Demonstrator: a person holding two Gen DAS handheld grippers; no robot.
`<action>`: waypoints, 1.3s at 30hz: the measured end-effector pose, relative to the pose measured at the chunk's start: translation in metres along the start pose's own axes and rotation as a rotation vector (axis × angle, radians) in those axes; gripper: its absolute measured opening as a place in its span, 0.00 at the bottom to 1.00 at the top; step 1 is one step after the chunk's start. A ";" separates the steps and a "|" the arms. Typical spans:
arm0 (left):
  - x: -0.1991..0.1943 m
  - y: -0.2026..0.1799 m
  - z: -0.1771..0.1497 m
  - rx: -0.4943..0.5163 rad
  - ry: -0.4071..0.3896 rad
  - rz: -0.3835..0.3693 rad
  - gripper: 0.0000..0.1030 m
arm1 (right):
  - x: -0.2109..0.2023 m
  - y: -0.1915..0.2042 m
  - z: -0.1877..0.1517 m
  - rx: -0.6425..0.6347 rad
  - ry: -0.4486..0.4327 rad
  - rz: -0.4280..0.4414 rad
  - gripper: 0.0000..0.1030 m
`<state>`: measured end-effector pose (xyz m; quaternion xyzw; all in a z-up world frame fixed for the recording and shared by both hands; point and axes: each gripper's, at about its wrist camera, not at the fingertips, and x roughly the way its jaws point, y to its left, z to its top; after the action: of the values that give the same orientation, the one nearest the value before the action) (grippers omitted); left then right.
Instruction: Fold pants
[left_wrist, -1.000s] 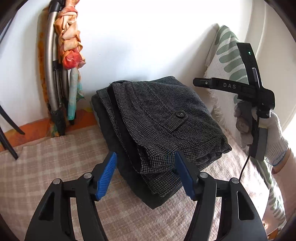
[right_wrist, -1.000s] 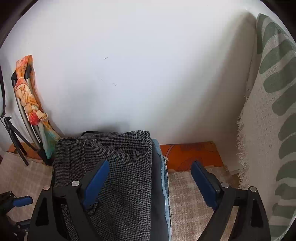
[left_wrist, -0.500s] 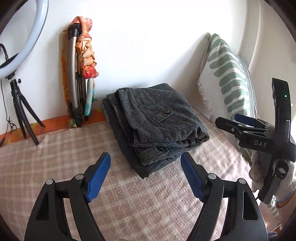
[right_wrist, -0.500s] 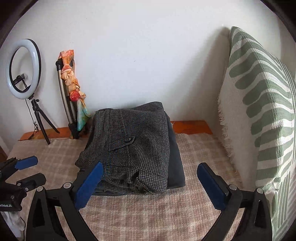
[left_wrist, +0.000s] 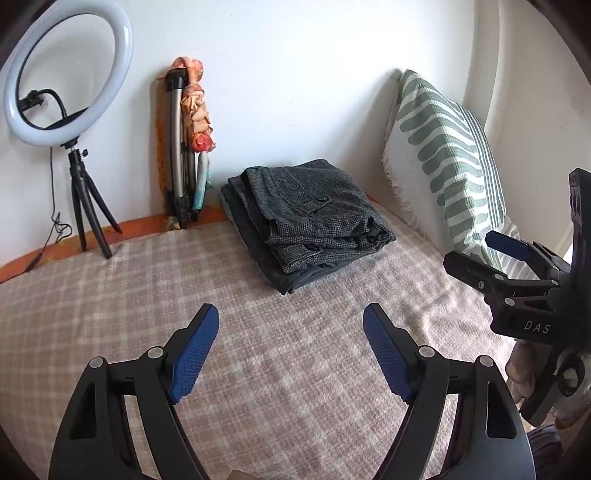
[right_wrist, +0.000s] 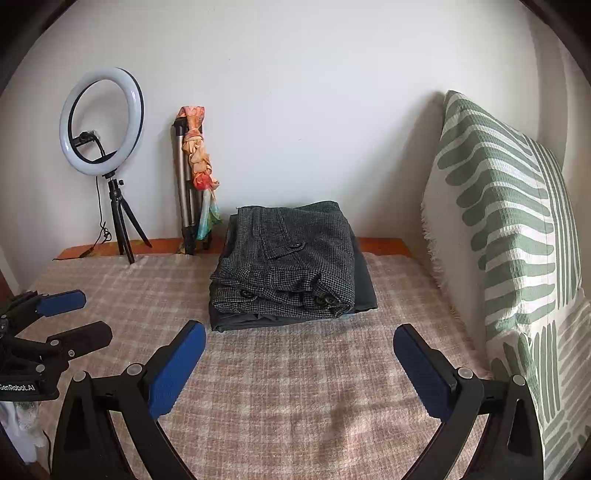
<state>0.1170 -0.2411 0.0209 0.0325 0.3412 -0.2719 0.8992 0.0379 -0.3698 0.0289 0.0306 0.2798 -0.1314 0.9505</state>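
Observation:
The folded grey houndstooth pants (left_wrist: 314, 214) (right_wrist: 288, 266) lie on top of a stack of folded dark garments (left_wrist: 266, 254) (right_wrist: 365, 288) at the far side of the checked blanket, by the wall. My left gripper (left_wrist: 291, 332) is open and empty, well back from the stack; it also shows in the right wrist view (right_wrist: 83, 317) at the left edge. My right gripper (right_wrist: 299, 343) is open and empty, a short way in front of the stack; it also shows in the left wrist view (left_wrist: 480, 251) at the right.
A green-and-white patterned pillow (left_wrist: 443, 162) (right_wrist: 509, 236) stands upright on the right. A ring light on a small tripod (left_wrist: 66, 74) (right_wrist: 101, 118) and a folded tripod with an orange scarf (left_wrist: 188, 140) (right_wrist: 195, 173) stand against the white wall. The checked blanket (right_wrist: 295, 387) covers the surface.
Both grippers have pulled back from the folded pants, which stay on the stack. The stack now looks smaller and farther, and the ring light has come into view.

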 end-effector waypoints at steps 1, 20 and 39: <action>-0.005 0.000 -0.004 0.002 -0.001 0.002 0.78 | -0.006 0.003 -0.004 -0.004 -0.005 0.001 1.00; -0.039 -0.003 -0.052 0.016 -0.036 0.059 0.86 | -0.035 0.037 -0.058 0.001 -0.002 0.013 1.00; -0.042 0.015 -0.075 -0.016 0.007 0.123 0.97 | -0.040 0.042 -0.074 0.006 -0.016 -0.003 1.00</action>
<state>0.0537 -0.1908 -0.0121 0.0472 0.3439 -0.2134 0.9132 -0.0220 -0.3107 -0.0131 0.0320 0.2719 -0.1341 0.9524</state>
